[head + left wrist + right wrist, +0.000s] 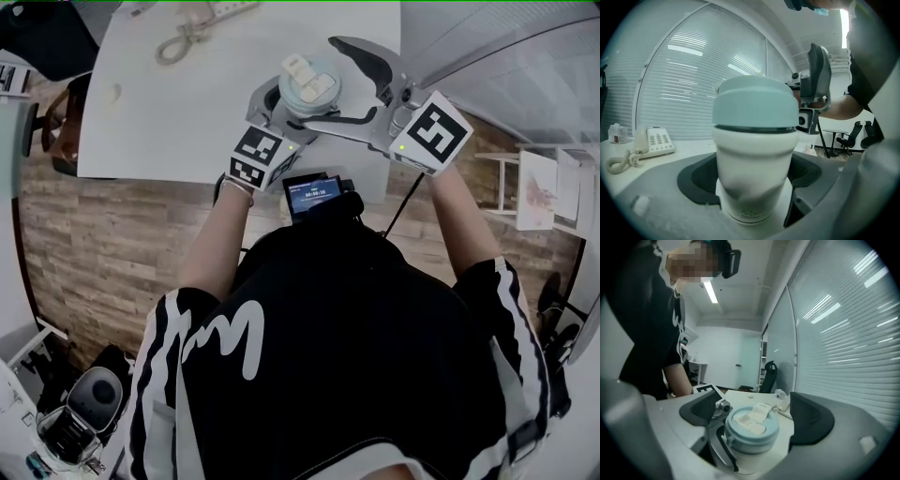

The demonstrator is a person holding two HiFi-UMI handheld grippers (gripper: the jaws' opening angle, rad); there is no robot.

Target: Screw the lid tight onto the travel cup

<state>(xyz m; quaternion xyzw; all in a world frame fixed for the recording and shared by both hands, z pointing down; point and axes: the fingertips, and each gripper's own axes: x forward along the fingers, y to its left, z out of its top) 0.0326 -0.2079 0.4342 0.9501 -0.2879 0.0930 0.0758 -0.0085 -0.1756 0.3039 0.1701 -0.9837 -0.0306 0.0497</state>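
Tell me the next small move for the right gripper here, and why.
Probably close the right gripper on the lid. Its jaws stand open on either side of the lid with gaps showing, so it cannot turn anything yet. The left gripper clamps the cup below, so the body looks steady enough for twisting.

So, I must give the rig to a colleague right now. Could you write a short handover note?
Left gripper: shut on the cup, which stands upright at the table.
Right gripper: open, one jaw on each side of the lid, not touching it.
Done: the lid sits on the cup.
Left: probably close the right gripper on the lid and turn it. The pictures do not show how tight the lid already is.
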